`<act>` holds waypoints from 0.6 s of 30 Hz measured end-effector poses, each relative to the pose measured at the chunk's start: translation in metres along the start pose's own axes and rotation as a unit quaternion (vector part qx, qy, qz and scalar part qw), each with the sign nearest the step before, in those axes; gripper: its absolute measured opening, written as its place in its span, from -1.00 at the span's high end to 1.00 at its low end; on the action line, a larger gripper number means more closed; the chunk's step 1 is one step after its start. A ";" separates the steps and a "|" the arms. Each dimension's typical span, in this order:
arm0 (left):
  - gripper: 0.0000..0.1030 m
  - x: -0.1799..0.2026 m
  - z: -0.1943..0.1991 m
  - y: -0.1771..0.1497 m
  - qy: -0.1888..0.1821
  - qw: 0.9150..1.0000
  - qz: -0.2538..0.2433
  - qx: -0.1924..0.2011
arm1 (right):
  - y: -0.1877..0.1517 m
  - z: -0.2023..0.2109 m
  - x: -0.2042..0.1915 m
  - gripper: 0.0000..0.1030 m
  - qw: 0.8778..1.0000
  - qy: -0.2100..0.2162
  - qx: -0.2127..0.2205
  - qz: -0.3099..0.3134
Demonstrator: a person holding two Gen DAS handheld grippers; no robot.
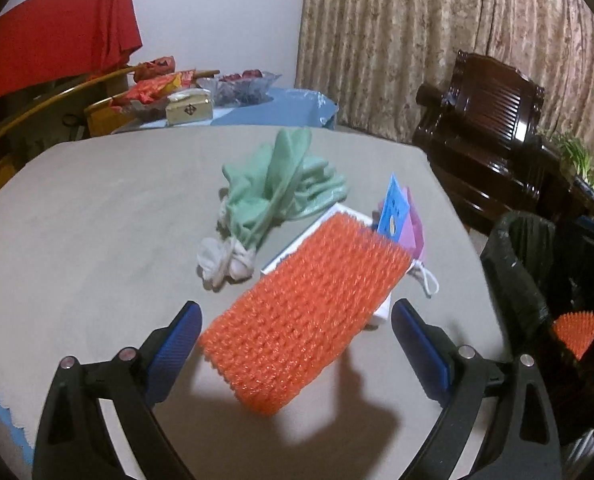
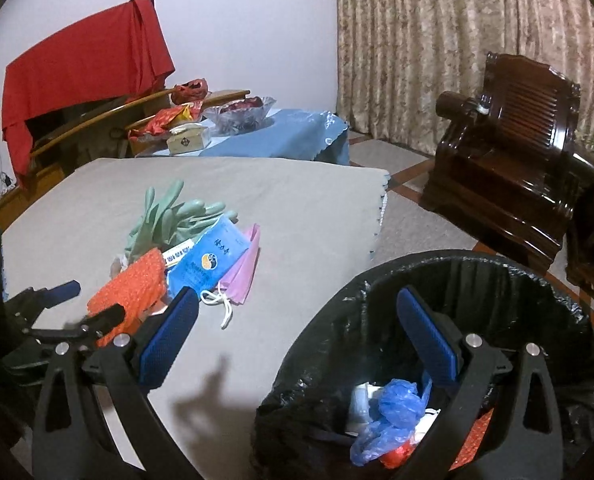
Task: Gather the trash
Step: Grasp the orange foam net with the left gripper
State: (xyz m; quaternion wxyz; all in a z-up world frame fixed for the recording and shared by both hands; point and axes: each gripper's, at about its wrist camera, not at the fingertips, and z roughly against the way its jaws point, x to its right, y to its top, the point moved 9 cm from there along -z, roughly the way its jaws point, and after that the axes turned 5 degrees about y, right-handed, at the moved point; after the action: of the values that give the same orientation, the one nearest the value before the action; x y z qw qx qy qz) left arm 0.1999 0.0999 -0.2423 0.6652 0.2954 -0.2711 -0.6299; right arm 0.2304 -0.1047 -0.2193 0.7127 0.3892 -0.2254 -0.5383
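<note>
An orange bristle brush (image 1: 305, 316) lies tilted on the grey table (image 1: 97, 220), propped on a white box (image 1: 383, 308). My left gripper (image 1: 295, 312) is open with its blue pads either side of the brush, not touching it. Behind lie green rubber gloves (image 1: 277, 188), a blue packet (image 1: 393, 212) and a pink pouch (image 1: 415, 232) with a white cord. My right gripper (image 2: 297, 294) stands open and holds nothing, over the rim of a bin lined with a black bag (image 2: 337, 320). Inside it are a blue plastic bag (image 2: 393, 416) and other scraps.
The bin (image 1: 517, 264) stands off the table's right edge and holds another orange brush (image 1: 577, 332). A dark wooden armchair (image 2: 505, 168) sits beyond it by the curtain. A second table with a blue cloth (image 2: 289, 132) carries bowls and a box behind.
</note>
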 end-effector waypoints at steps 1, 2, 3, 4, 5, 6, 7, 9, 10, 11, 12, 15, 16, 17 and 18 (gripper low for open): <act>-0.80 0.002 -0.004 -0.003 0.000 1.000 -0.003 -0.005 | 0.000 -0.002 0.000 -0.88 1.000 0.000 -0.001 -0.001; -0.77 0.002 -0.006 -0.005 0.000 1.000 -0.005 -0.008 | 0.000 -0.003 0.000 -0.88 1.000 0.001 -0.001 -0.001; -0.74 0.003 -0.008 -0.007 0.000 1.000 -0.007 -0.011 | 0.000 -0.005 -0.001 -0.88 1.000 0.001 -0.002 -0.001; -0.68 0.003 -0.011 -0.009 0.000 1.000 -0.010 -0.015 | 0.000 -0.006 -0.001 -0.88 1.000 0.002 -0.002 -0.001; -0.61 0.003 -0.014 -0.011 0.001 1.000 -0.011 -0.018 | 0.001 -0.008 -0.001 -0.88 1.000 0.002 -0.003 -0.001; -0.56 0.003 -0.016 -0.013 0.000 1.000 -0.012 -0.023 | 0.001 -0.008 -0.001 -0.88 1.000 0.003 -0.003 0.000; -0.44 0.003 -0.018 -0.013 -0.001 1.000 -0.011 -0.026 | 0.002 -0.010 -0.003 -0.88 1.000 0.004 -0.003 0.000; -0.27 0.002 -0.020 -0.015 -0.005 0.999 -0.008 -0.031 | 0.002 -0.010 -0.005 -0.88 1.000 0.006 -0.002 0.003; -0.15 0.002 -0.020 -0.015 -0.008 0.999 -0.006 -0.033 | 0.003 -0.011 -0.007 -0.88 1.000 0.007 -0.002 0.006; -0.01 0.001 -0.019 -0.015 -0.009 0.999 -0.004 -0.035 | 0.004 -0.011 -0.009 -0.88 1.000 0.008 -0.002 0.009; 0.06 -0.001 -0.019 -0.015 -0.013 0.999 0.000 -0.035 | 0.004 -0.010 -0.009 -0.88 1.000 0.009 -0.001 0.011; 0.33 -0.005 -0.015 -0.012 -0.024 0.999 0.013 -0.035 | 0.007 -0.012 -0.015 -0.88 1.000 0.014 0.000 0.017; 0.40 -0.007 -0.013 -0.011 -0.027 0.999 0.018 -0.033 | 0.009 -0.013 -0.017 -0.88 1.000 0.015 0.001 0.018; 0.46 -0.009 -0.011 -0.009 -0.029 0.999 0.021 -0.032 | 0.010 -0.014 -0.020 -0.88 1.000 0.018 0.001 0.019; 0.49 -0.010 -0.010 -0.008 -0.031 0.999 0.025 -0.031 | 0.012 -0.014 -0.022 -0.88 1.000 0.019 0.002 0.020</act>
State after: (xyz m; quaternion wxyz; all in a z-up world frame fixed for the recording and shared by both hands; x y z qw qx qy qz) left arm 0.2008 0.1103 -0.2545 0.6807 0.2484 -0.2793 -0.6300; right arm 0.2408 -0.0779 -0.2164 0.7268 0.3962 -0.2208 -0.5158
